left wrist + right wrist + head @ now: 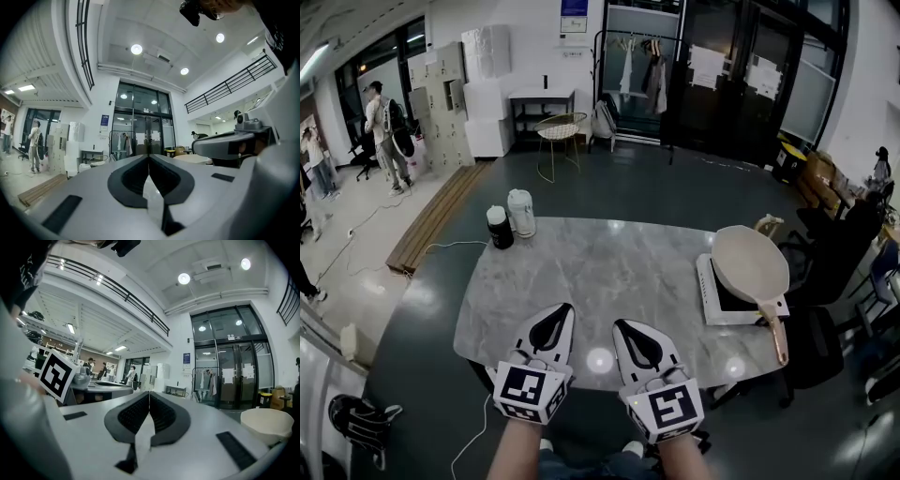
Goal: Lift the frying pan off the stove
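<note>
We held the left gripper [565, 309] and the right gripper [620, 324] side by side, low over the near edge of the surface [609, 258]; each had its jaws pressed together with nothing between them, and both pointed away from us; the pan [750, 264], pale inside, sat on the white stove [715, 307] at the right end of the surface, well apart from both grippers; its handle [776, 336] ran toward us past the stove's near edge; at the far left corner a dark cup [499, 228] and a white jar [521, 212] stood just beside each other; beyond the surface a wire chair [560, 127] stood on the floor.
</note>
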`<move>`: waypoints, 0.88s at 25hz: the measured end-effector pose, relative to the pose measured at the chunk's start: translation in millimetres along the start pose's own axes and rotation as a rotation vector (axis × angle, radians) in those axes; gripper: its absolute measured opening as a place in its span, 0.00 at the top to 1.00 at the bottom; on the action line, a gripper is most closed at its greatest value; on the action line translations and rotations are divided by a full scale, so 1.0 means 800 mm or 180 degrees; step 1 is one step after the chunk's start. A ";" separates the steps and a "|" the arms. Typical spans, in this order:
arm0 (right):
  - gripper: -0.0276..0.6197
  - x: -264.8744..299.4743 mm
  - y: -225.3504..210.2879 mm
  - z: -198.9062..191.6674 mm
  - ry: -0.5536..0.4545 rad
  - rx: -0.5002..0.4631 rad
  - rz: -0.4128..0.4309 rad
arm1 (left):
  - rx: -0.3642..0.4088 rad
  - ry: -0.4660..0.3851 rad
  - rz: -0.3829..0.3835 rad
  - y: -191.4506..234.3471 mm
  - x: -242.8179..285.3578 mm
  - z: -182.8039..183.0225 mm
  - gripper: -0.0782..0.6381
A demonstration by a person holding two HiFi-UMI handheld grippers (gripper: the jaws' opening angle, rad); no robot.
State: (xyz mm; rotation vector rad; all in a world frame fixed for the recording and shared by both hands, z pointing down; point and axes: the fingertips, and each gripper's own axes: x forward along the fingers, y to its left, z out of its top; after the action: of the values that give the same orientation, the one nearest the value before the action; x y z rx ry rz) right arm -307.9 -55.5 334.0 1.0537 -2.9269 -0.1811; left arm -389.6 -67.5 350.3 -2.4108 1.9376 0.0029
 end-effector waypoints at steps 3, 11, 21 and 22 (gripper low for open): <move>0.92 -0.026 -0.026 -0.007 0.0041 0.0052 0.0050 | 0.0026 0.0033 0.0012 -0.039 0.011 -0.002 0.87; 0.92 -0.076 -0.088 -0.033 0.0179 0.0094 0.0163 | 0.0012 0.0078 0.0110 -0.110 0.034 -0.010 0.87; 0.92 -0.079 -0.121 -0.028 0.0165 0.0181 -0.0053 | 0.0002 0.0077 -0.0191 -0.142 0.064 -0.001 0.87; 0.92 -0.077 -0.121 -0.026 0.0175 0.0160 -0.0066 | -0.0008 0.0063 -0.0224 -0.143 0.067 0.001 0.87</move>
State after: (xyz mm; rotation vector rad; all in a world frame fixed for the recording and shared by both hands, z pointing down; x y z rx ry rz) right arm -197.7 -92.4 344.2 1.0781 -2.8870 -0.0782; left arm -266.7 -95.2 352.2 -2.4886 1.8606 -0.0215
